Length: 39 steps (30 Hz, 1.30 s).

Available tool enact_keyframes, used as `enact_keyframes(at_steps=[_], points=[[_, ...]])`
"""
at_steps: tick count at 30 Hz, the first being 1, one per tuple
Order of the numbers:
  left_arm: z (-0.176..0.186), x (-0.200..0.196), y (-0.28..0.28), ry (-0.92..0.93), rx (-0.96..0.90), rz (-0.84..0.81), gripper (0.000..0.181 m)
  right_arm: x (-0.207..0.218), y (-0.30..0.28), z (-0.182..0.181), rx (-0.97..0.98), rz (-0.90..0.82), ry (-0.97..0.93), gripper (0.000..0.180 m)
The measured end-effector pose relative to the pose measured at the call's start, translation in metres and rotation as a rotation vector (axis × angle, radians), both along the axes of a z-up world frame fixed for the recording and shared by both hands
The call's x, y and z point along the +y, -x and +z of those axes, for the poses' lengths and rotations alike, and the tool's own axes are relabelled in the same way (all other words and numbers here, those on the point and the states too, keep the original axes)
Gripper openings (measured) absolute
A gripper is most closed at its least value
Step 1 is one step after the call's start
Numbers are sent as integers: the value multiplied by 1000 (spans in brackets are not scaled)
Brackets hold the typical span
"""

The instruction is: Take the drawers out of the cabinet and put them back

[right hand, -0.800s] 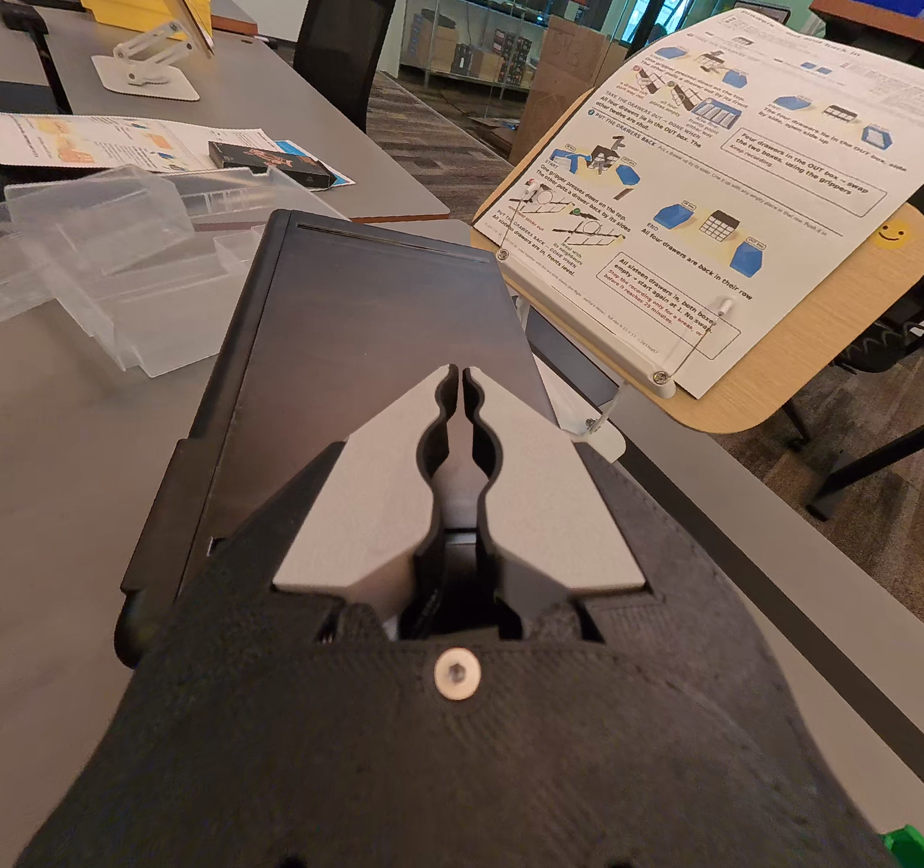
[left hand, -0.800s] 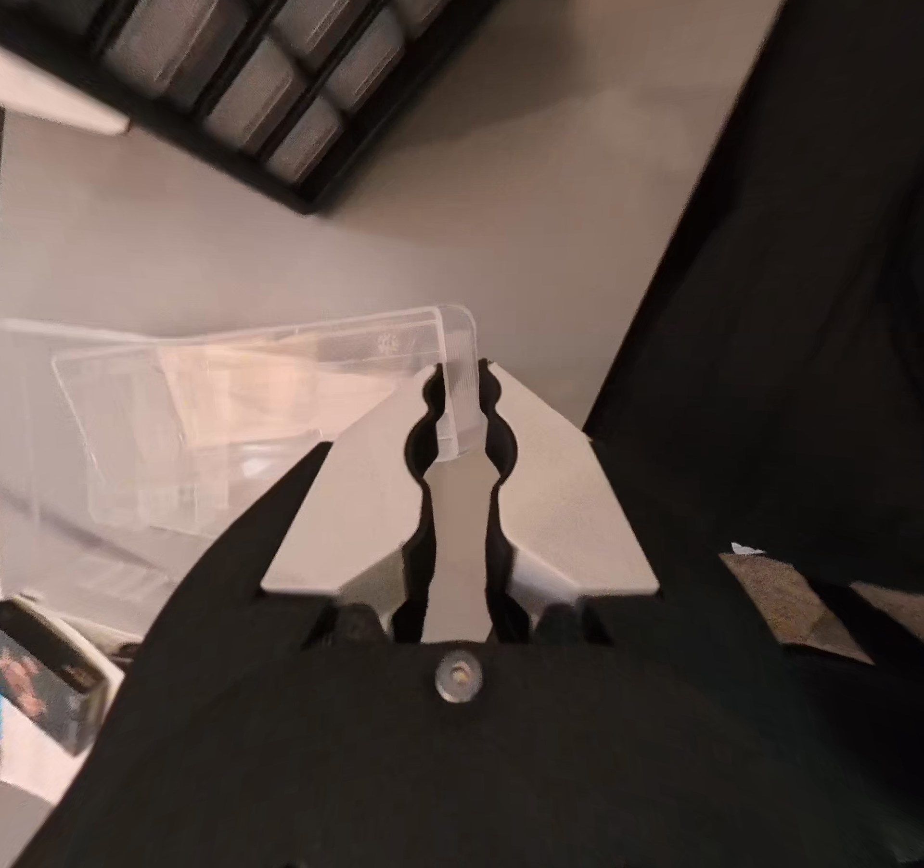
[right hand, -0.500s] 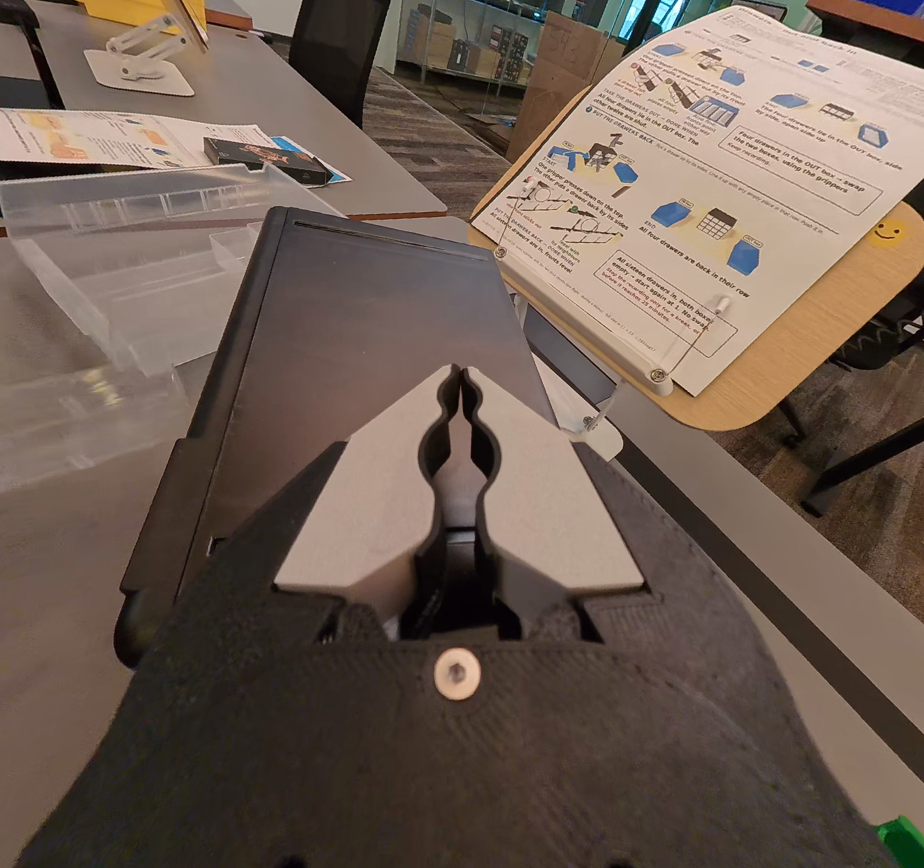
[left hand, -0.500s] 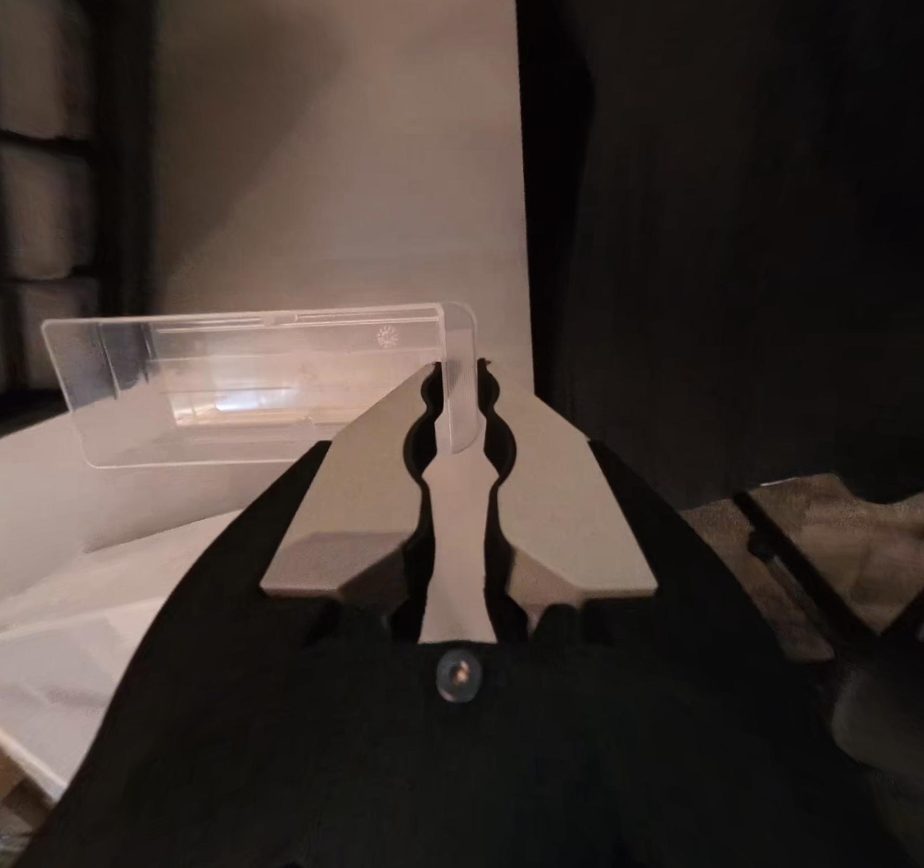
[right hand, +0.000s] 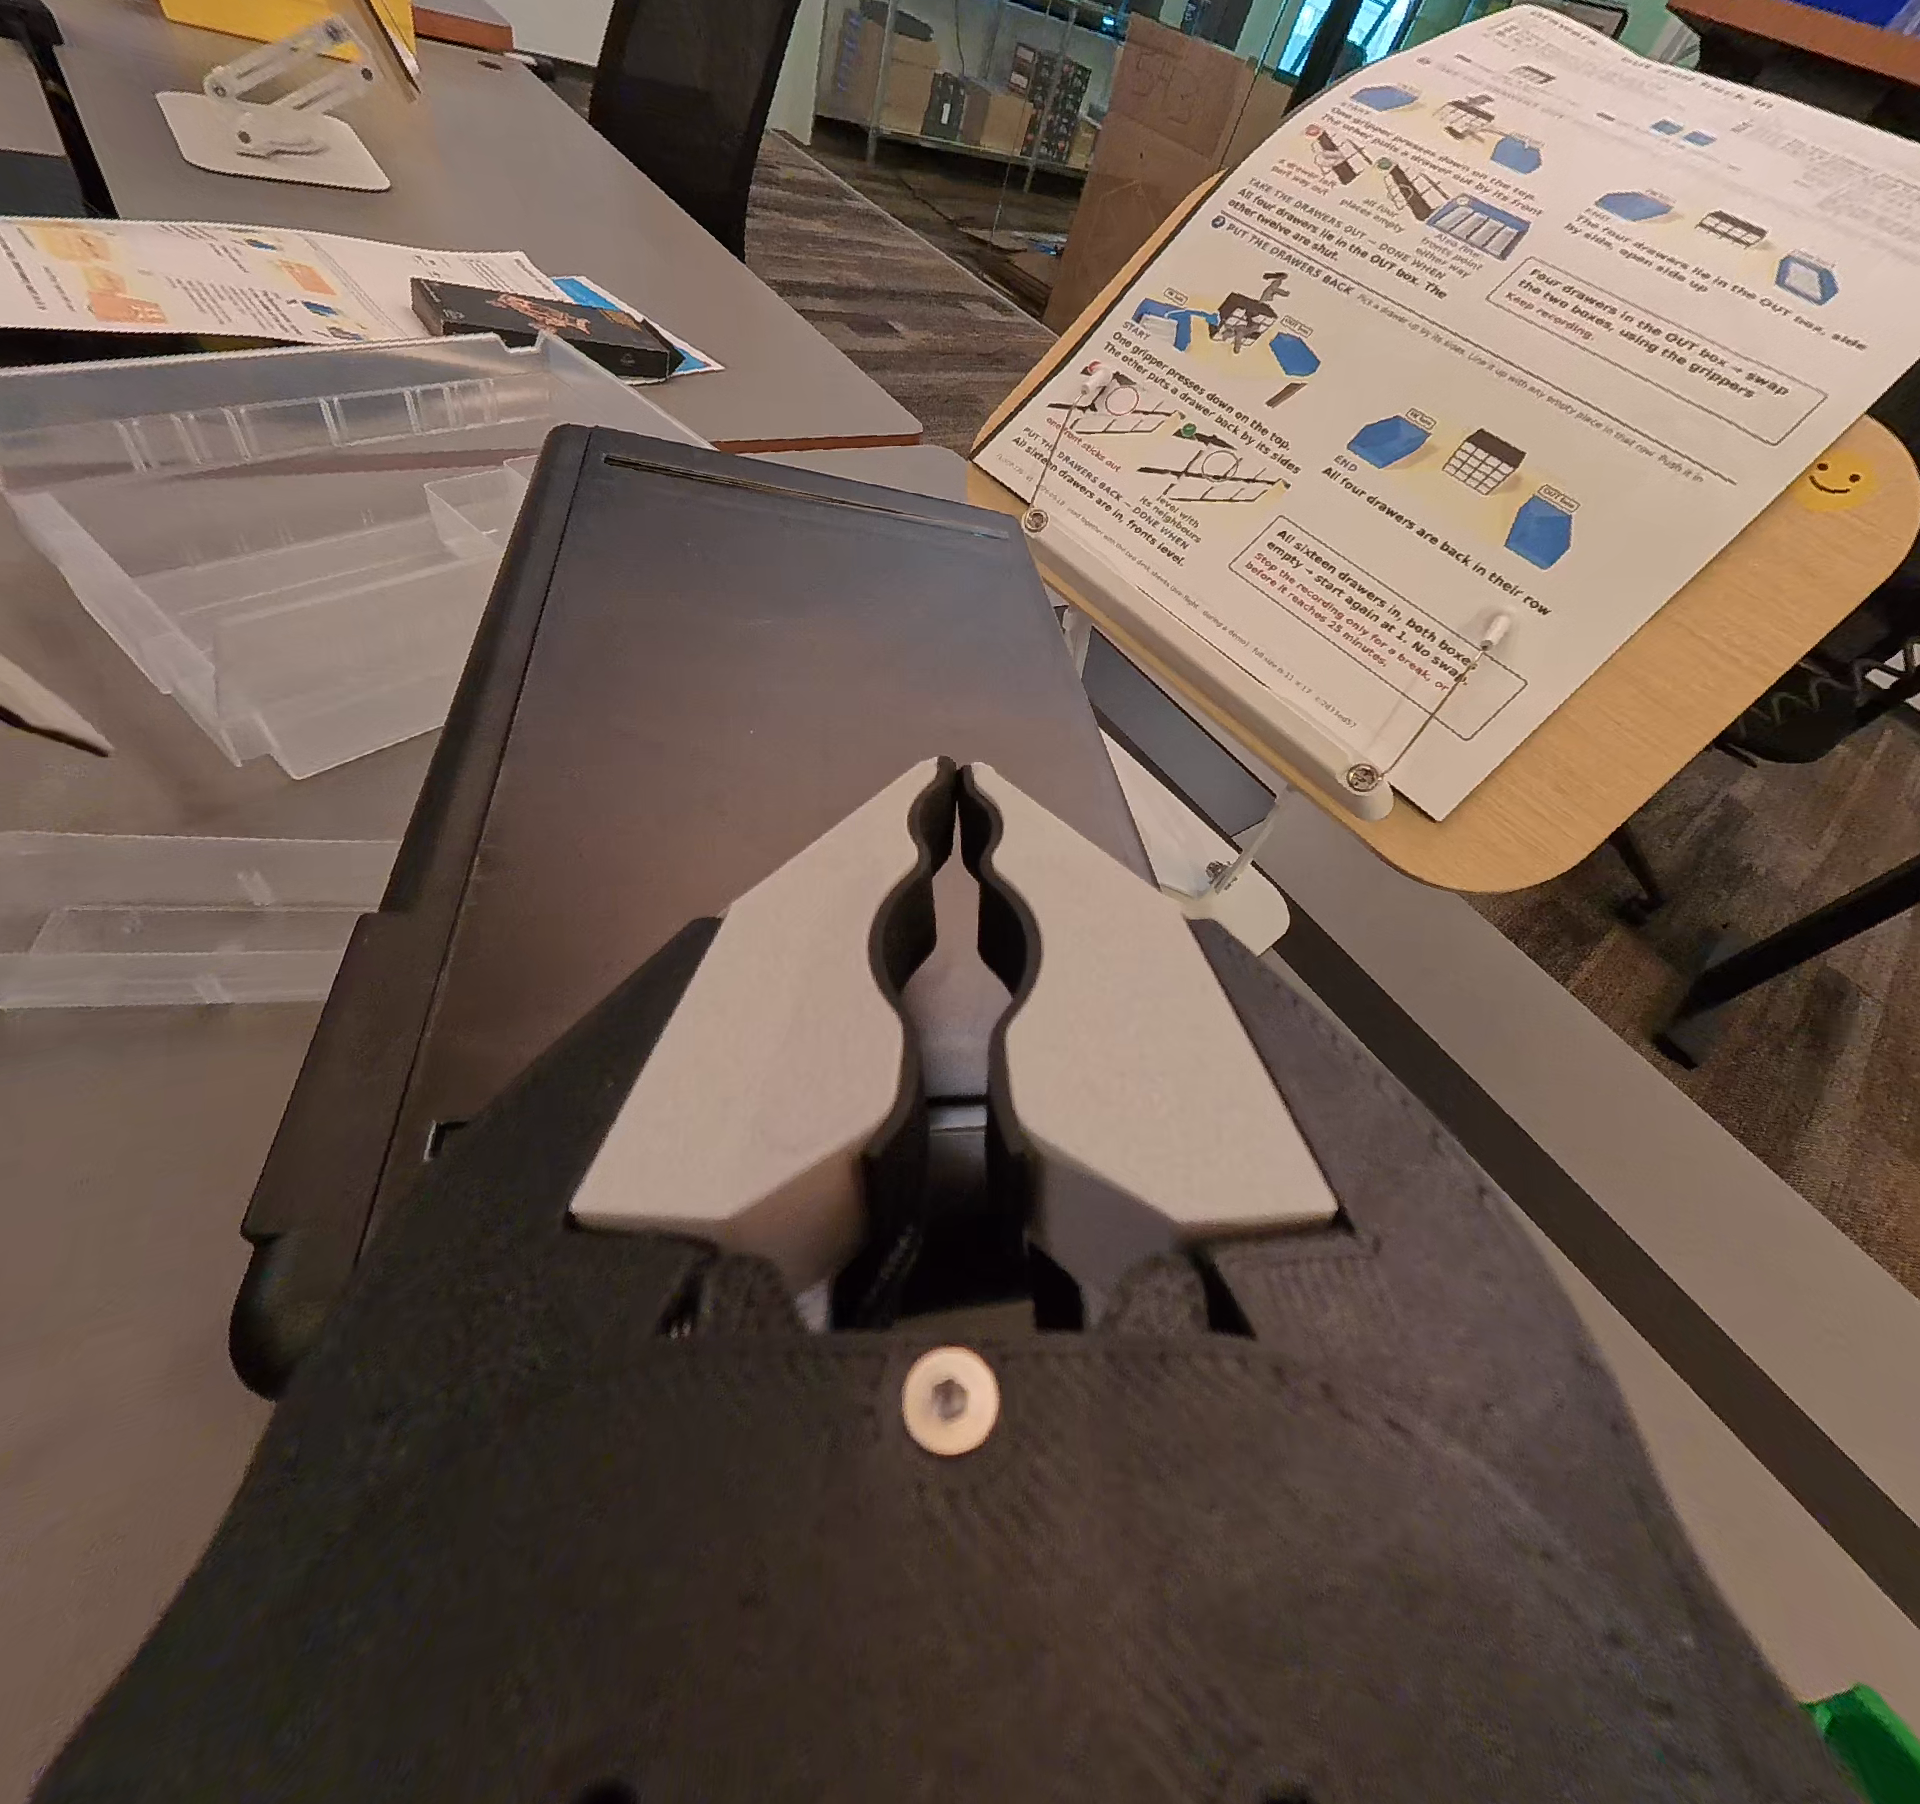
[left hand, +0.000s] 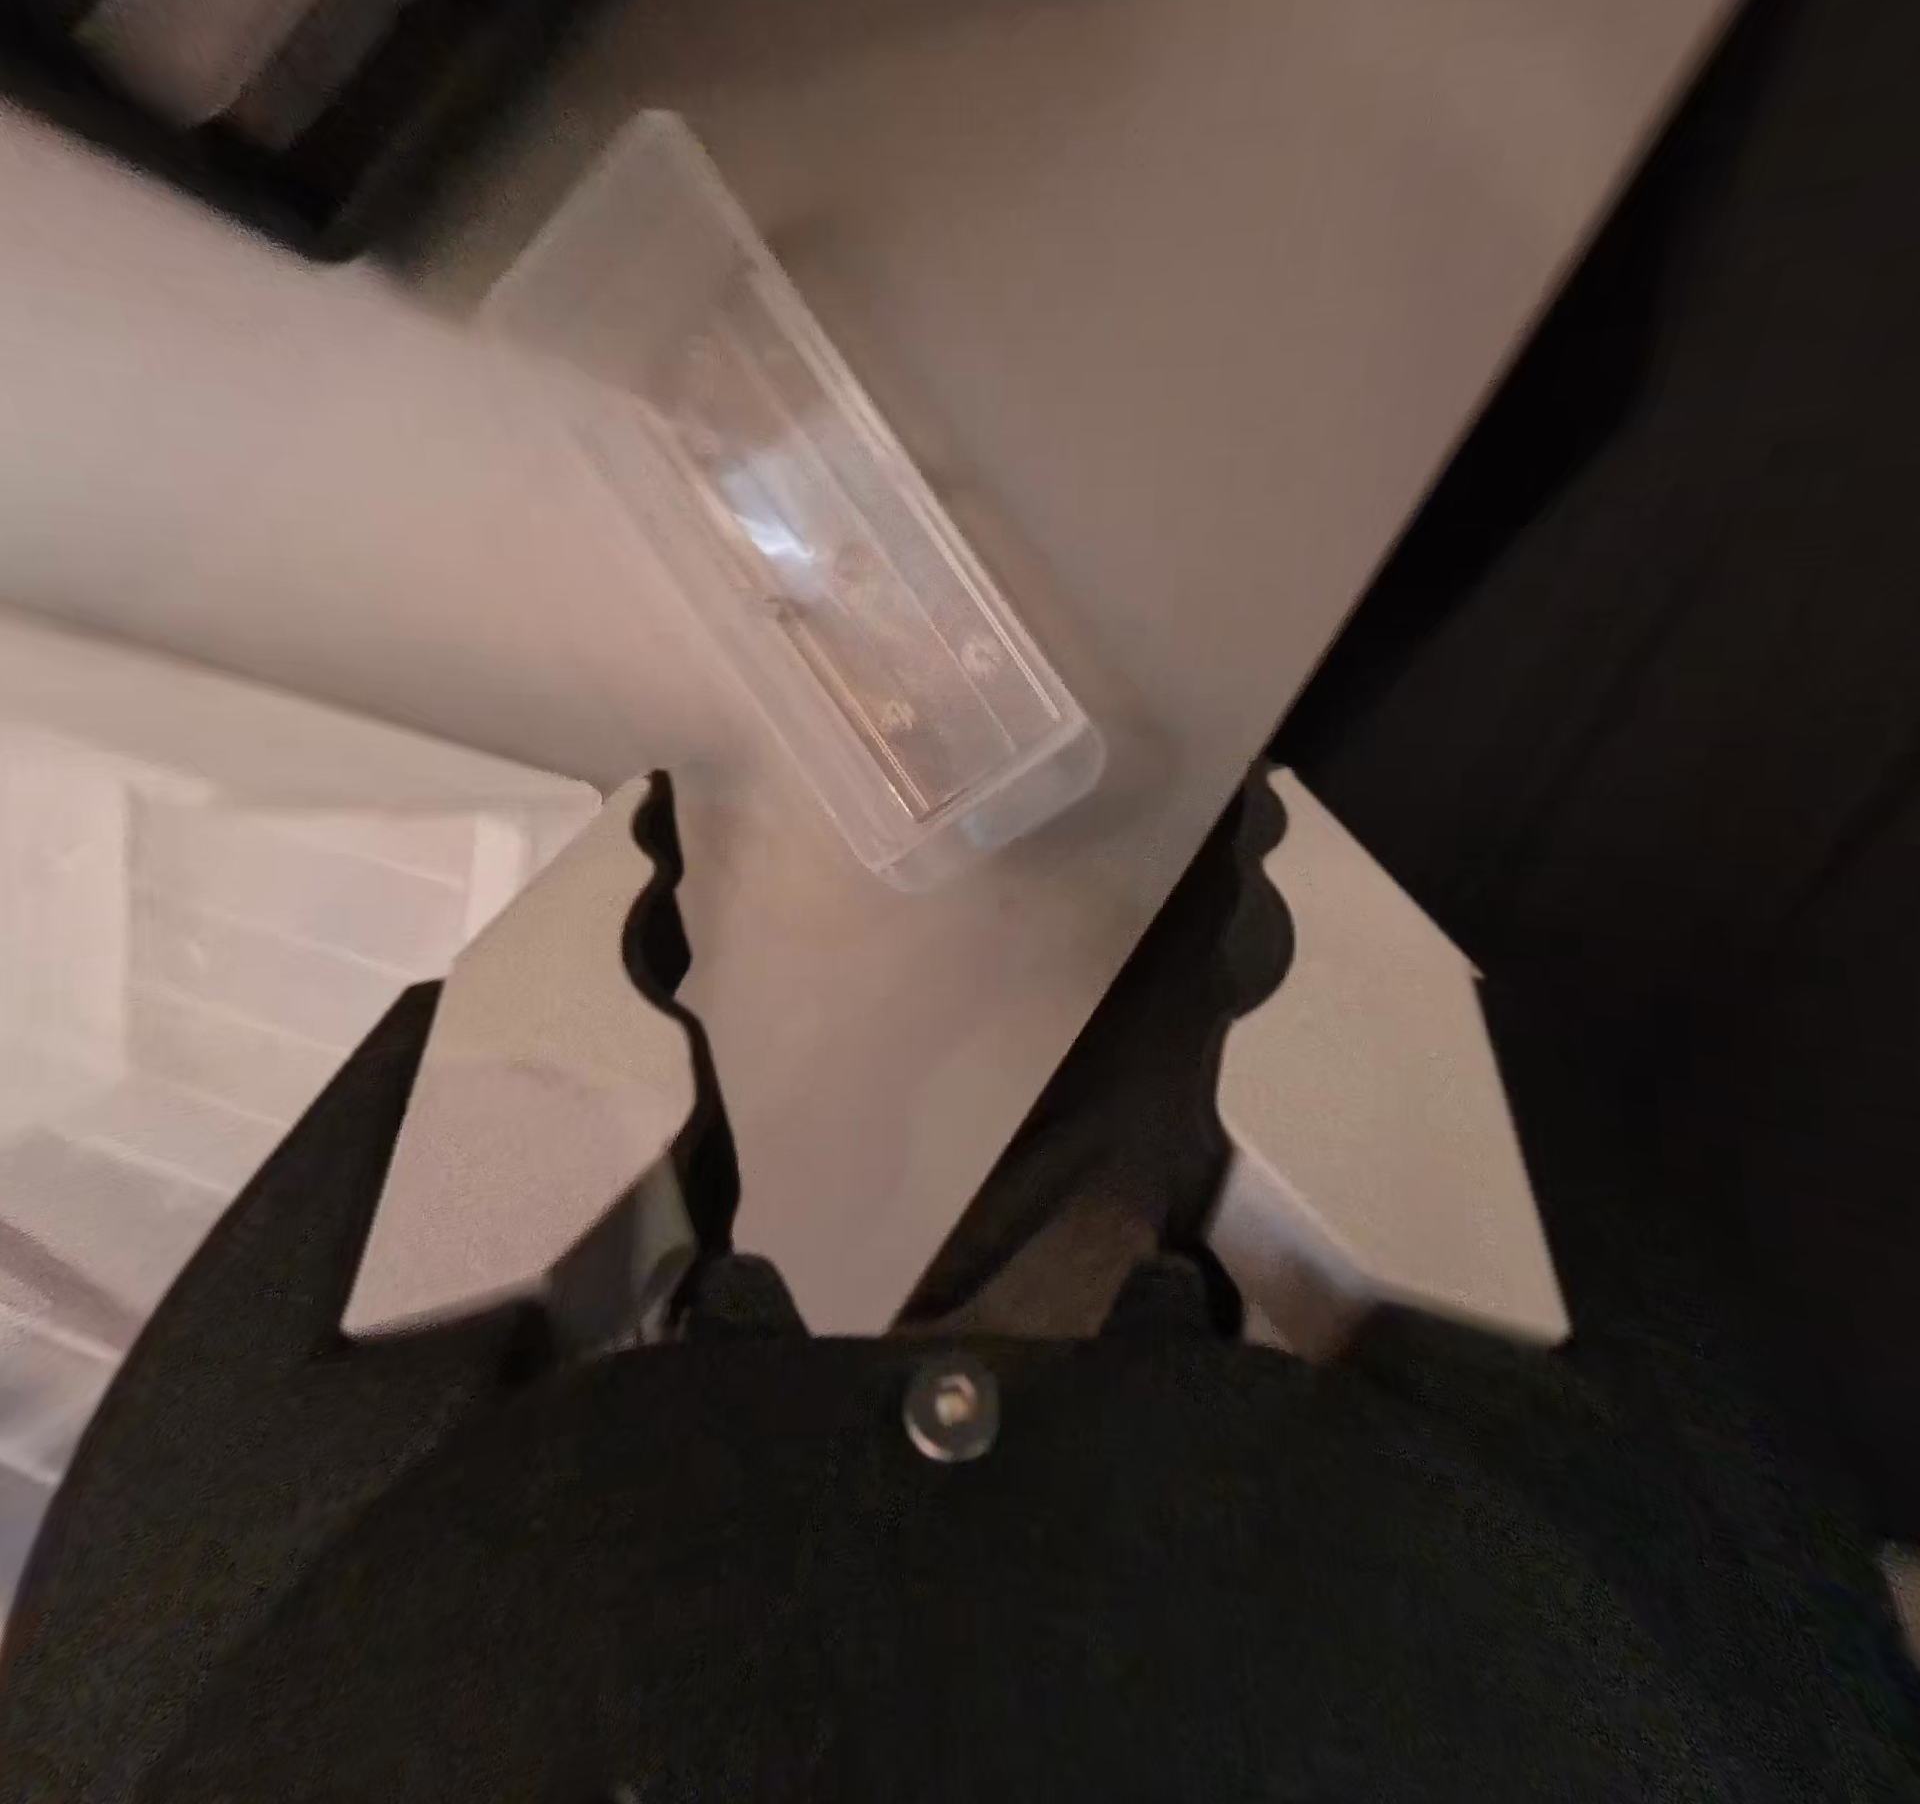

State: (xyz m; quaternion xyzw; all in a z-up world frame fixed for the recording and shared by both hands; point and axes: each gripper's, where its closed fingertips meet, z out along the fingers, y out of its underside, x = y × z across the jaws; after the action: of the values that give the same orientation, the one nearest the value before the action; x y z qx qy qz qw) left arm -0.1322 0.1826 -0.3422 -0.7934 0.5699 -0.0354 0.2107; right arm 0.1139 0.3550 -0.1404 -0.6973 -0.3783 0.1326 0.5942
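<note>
So the left gripper (left hand: 951, 798) is spread wide open with nothing between its fingers. A clear drawer (left hand: 831, 549) sits just past the tips on the grey table (left hand: 1195, 248), angled diagonally; it's blurry there, so I can't really say whether it's flat on the table or a bit off it. Top left corner of that view catches a bit of the black cabinet (left hand: 239, 61) front with its drawer slots.

The right gripper (right hand: 956, 772) is pinched closed, tips basically touching, holding nothing. It's right over the cabinet's flat black top, looks like it's resting on it.

Room stuff: an office with grey desks, a black chair (right hand: 707, 50) farther back, carpet floor. A printed instruction sheet (right hand: 1455, 383) is propped on a wooden stand to the right. Papers and a small dark box (right hand: 545, 326) lie on the far desk.

Left of the cabinet there's a clear plastic bin (right hand: 270, 559) with more clear drawers lying in it.
</note>
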Motion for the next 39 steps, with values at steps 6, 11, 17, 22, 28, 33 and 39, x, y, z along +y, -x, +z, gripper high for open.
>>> enact_keyframes(at_steps=[6,11,17,22,28,33,39], points=[[-38,14,12,43,-6,295,126,0,0,0,-2,-4,-5,0],[-50,14,-3,148,-124,330,69,0,0,0,-1,-5,-5,0],[-29,13,-17,97,-133,264,68,0,0,0,-1,-3,-5,0],[12,-3,-74,139,-188,134,67,0,0,1,1,-4,-7,0],[21,-18,-125,272,-162,49,67,0,0,0,-2,-5,-4,0],[19,-6,-139,309,-158,78,67,-1,-1,0,3,-2,-4,0],[36,-7,-146,382,-154,84,67,0,0,0,4,2,-2,0]])
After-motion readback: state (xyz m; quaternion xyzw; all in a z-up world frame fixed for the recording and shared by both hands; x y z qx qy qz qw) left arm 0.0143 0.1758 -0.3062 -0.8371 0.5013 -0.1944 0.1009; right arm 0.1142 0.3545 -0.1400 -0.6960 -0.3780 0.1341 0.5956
